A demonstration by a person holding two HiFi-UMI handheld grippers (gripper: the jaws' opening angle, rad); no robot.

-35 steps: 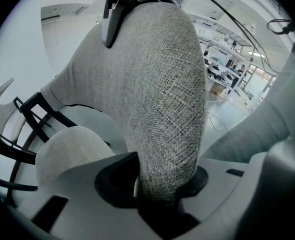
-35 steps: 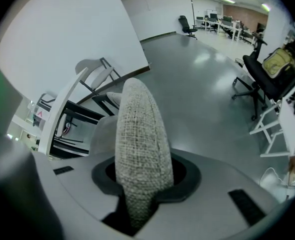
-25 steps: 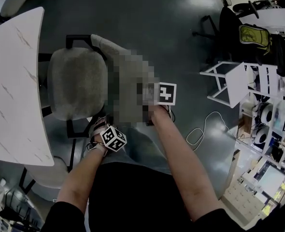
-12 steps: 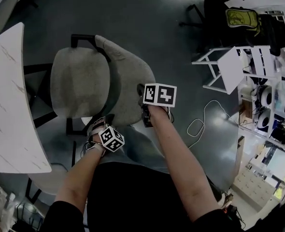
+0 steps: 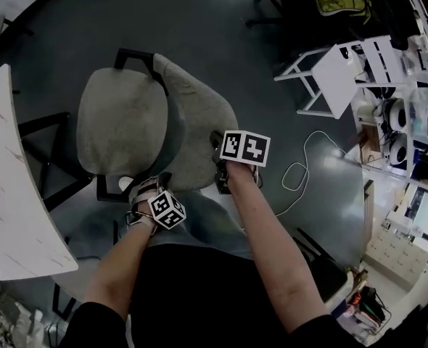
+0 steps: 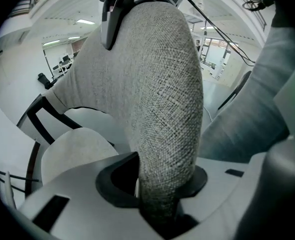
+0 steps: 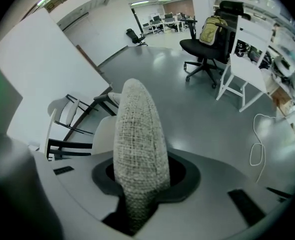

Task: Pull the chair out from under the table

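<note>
Left gripper (image 5: 147, 191) and right gripper (image 5: 222, 171) each clamped on the grey chair's backrest (image 5: 196, 133), chair seemingly clear of the white table (image 5: 11, 201) at left

We find open floor (image 5: 272, 136) right of the chair (image 5: 120, 122); the table (image 5: 11, 194) blocks its left, and a white stand (image 5: 337, 71) is farther right.

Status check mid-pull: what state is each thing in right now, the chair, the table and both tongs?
Chair: upright, seat out in the open.
Backrest: gripped on its top rim in two places.
Left tongs: shut on the backrest.
Right tongs: shut on the backrest.
Table: standing at the left, its edge apart from the chair's seat.
Cable: lying in a loose loop.
</note>
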